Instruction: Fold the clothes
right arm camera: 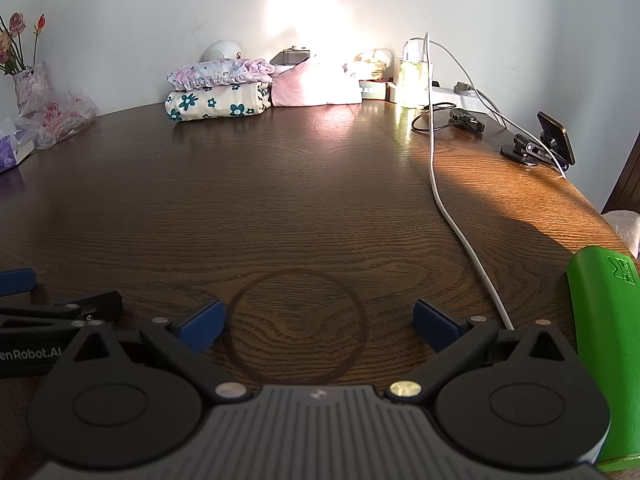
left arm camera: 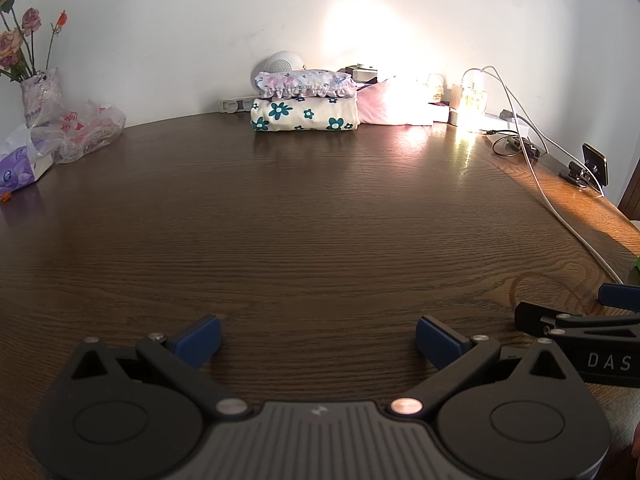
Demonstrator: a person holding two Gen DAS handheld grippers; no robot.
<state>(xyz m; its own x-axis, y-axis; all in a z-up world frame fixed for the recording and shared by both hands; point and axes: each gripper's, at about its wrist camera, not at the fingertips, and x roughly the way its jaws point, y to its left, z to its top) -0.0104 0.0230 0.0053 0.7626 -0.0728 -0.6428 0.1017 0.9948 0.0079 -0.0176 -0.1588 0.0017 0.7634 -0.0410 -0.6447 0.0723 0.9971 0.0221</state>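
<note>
Two folded garments are stacked at the table's far edge by the wall: a cream cloth with teal flowers (left arm camera: 305, 115) (right arm camera: 216, 106) below, a frilled pastel floral piece (left arm camera: 306, 83) (right arm camera: 220, 73) on top. A pink cloth (left arm camera: 390, 104) (right arm camera: 316, 87) lies just right of the stack. My left gripper (left arm camera: 318, 340) rests low over the near table, open, nothing between its blue pads. My right gripper (right arm camera: 318, 326) is open too, empty, over a dark ring mark in the wood. Each gripper shows at the edge of the other's view.
A dark wooden table (left arm camera: 300, 216). Vase with dried roses (left arm camera: 38, 92), plastic bags (left arm camera: 86, 130) and a tissue pack (left arm camera: 20, 164) at far left. White cable (right arm camera: 444, 200), power strip, boxes, phone stand (right arm camera: 554, 136) at right. Green case (right arm camera: 604, 352) near right.
</note>
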